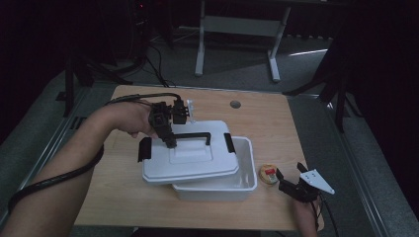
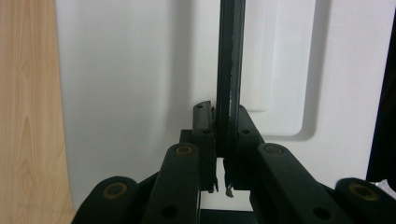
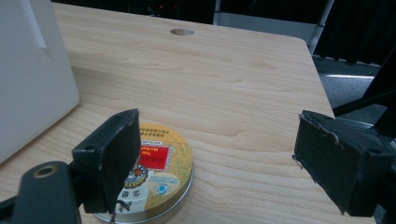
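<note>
Left gripper [image 1: 169, 140], seen from the high view, was clamped on the black handle [image 1: 193, 137] of the white lid [image 1: 190, 160]. That lid sat skewed over the white storage box [image 1: 244, 173], shifted toward the person's left so that the box's right portion lay uncovered; judged from this offset, the lid was being carried by its handle rather than resting seated. Black latches [image 1: 144, 149] hung at either end of the lid. Right gripper [image 1: 291, 180] lay on the wooden table [image 1: 276, 118] to the right of the box, its jaws spread wide and holding nothing, with a small round tin [image 1: 269, 174] between it and the box wall. Probably the tin waited there for loading once the box stood open.

Left gripper view: the jaws were shut tight on the handle [image 2: 230, 70], pinching the narrow bar from both sides, with the lid's white top [image 2: 140, 93] directly beyond. Gripping the bar close to one end would explain the lid's tilt.

Right gripper view: the two pads [image 3: 114, 154] stood far apart, empty. The round tin [image 3: 161, 175], gold-rimmed with a red label, lay flat on the table just ahead of one jaw and partly behind it, near the box wall [image 3: 32, 70], well placed for a pickup.
</note>
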{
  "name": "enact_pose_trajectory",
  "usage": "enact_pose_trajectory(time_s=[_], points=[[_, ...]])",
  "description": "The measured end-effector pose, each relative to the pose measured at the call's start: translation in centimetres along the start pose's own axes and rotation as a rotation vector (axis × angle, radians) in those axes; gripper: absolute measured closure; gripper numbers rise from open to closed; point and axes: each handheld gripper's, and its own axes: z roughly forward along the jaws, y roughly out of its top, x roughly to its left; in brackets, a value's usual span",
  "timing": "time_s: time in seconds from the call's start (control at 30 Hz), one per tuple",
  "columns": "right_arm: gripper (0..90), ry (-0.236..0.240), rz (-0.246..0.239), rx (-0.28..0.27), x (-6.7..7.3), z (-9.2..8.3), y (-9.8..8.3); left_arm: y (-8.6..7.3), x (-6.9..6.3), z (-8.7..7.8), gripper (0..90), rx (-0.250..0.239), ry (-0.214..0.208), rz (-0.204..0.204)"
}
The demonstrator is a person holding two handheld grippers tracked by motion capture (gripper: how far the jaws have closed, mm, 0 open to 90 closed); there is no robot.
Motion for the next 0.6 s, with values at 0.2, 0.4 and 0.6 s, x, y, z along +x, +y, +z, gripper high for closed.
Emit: enact_pose_trajectory(time_s=[0.2, 0.4, 0.6], points=[[14.2, -0.004, 0.0, 0.004, 0.0, 0.0, 0.0, -2.7, 0.0, -0.5, 83.5, -0.017, 0.003, -0.037], [14.2, -0.008, 0.003, 0.009, 0.0, 0.1, 0.0, -5.8, 0.1, -1.0, 83.5, -0.014, 0.018, -0.082], [14.2, -0.011, -0.002, 0.01, 0.1, 0.1, 0.0, -9.4, 0.3, -1.3, 83.4, -0.019, 0.032, -0.142]])
